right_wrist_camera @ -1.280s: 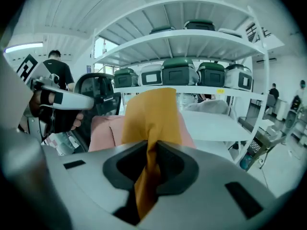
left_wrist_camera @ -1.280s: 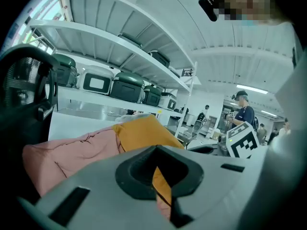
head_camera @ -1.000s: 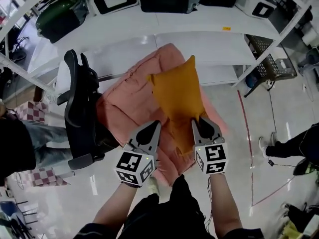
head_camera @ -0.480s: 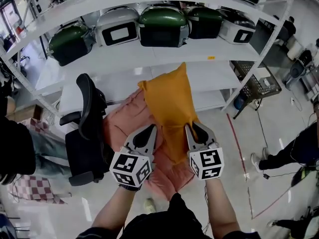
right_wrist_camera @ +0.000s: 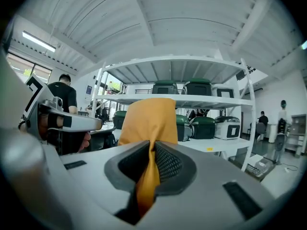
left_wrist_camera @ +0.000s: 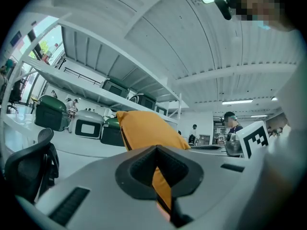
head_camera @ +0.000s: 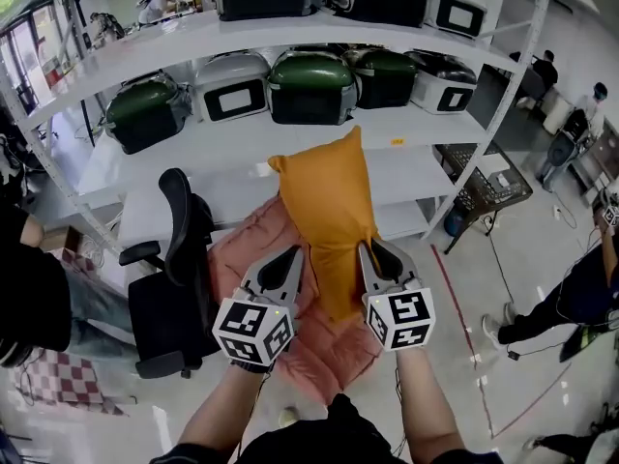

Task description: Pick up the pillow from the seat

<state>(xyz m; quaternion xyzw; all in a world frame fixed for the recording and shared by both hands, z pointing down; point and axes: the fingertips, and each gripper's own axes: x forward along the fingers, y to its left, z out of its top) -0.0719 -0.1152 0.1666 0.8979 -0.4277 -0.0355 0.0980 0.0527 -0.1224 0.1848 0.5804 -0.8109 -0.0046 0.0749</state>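
Note:
An orange pillow point(head_camera: 324, 201) hangs in the air above a seat draped in pink cloth point(head_camera: 324, 341). My left gripper point(head_camera: 293, 255) is shut on the pillow's lower left edge, and my right gripper point(head_camera: 367, 250) is shut on its lower right edge. In the left gripper view a fold of the pillow point(left_wrist_camera: 144, 128) runs down between the left gripper's point(left_wrist_camera: 156, 151) pads. In the right gripper view the pillow's cloth point(right_wrist_camera: 149, 116) is pinched in the right gripper point(right_wrist_camera: 152, 150), whose jaws have just been closing on it.
A black office chair point(head_camera: 179, 259) stands left of the pink seat. White shelves point(head_camera: 242, 129) behind carry green and grey cookers point(head_camera: 311, 85). People stand at the right point(head_camera: 580, 288) and a person's sleeve at the far left point(head_camera: 29, 278).
Both grippers have risen with the pillow, which now hangs higher above the pink seat. The view has tilted up, so more of the shelves shows.

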